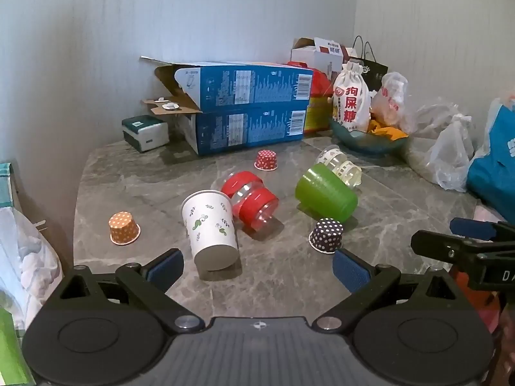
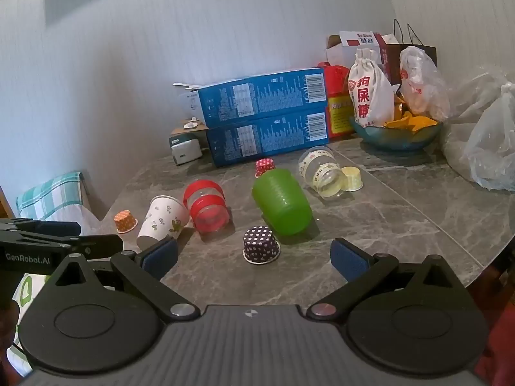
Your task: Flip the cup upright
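Bench (image 1: 161, 173): grey marbled top, crowded at the back with blue cartons (image 1: 251, 109), a cloth pouch (image 1: 351, 99) in a teal bowl (image 1: 367, 143), and plastic bags (image 1: 450, 151).

Task items: several cups off their bases. White paper cup (image 1: 210, 230) lies on its side, base toward the left gripper, mouth away. Red-banded clear cup (image 1: 252, 201) lies on its side touching the paper cup. Green cup (image 1: 326, 193) lies on its side; a clear printed cup (image 1: 339, 165) lies just behind it. Small dotted baking cups, orange (image 1: 124, 228), red (image 1: 266, 160) and dark (image 1: 326, 235), stand mouth down.

Left gripper (image 1: 257, 270): spread wide, holding nothing, low over the bench just short of the paper cup's base.

Right gripper (image 2: 254, 255): spread wide, holding nothing, the dark dotted cup (image 2: 261, 245) between and just ahead of its fingers.

Status: no cup righted yet, judging by how they lie.

Risk, rolling: a finger nudging the paper cup's base would likely roll it into the red-banded cup, which may roll on.

Risk, crushing: thin paper wall would probably buckle under a hard squeeze.

Risk, collision: the two grippers sit near each other; both reaching for the middle could clash.

Risk, wrong target: the task names no particular cup; the choice is ambiguous.
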Available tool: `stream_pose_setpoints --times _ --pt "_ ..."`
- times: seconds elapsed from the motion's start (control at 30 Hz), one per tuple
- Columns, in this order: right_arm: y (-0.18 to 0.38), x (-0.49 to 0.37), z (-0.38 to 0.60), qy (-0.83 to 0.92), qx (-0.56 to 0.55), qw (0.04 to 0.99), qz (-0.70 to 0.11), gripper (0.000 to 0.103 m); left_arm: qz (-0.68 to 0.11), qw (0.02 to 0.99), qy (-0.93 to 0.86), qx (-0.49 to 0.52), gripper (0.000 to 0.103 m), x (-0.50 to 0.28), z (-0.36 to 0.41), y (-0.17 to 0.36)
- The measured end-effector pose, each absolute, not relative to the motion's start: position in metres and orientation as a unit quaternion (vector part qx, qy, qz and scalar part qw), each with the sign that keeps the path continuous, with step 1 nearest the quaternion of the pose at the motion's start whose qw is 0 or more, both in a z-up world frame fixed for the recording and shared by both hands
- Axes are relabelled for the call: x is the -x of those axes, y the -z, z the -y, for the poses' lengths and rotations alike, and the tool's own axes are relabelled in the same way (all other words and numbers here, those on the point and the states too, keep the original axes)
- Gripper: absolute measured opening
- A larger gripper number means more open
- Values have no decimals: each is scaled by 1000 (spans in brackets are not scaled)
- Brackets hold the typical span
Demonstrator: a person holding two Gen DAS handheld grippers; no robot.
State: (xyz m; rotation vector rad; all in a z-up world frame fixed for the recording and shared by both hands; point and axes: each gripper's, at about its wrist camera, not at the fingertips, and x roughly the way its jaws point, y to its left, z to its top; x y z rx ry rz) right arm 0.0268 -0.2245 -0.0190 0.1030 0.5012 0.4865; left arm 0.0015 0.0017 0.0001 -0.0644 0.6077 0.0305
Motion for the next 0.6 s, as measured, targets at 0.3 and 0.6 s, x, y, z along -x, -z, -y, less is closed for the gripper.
stream_pose_setpoints --times 0.3,0.6 --pt "18 -29 223 -237 -51 937 -253 102 -300 953 -19 31 100 6 1 5" --pt "18 -28 225 -239 -47 934 -262 102 -308 950 -21 38 100 4 -2 5"
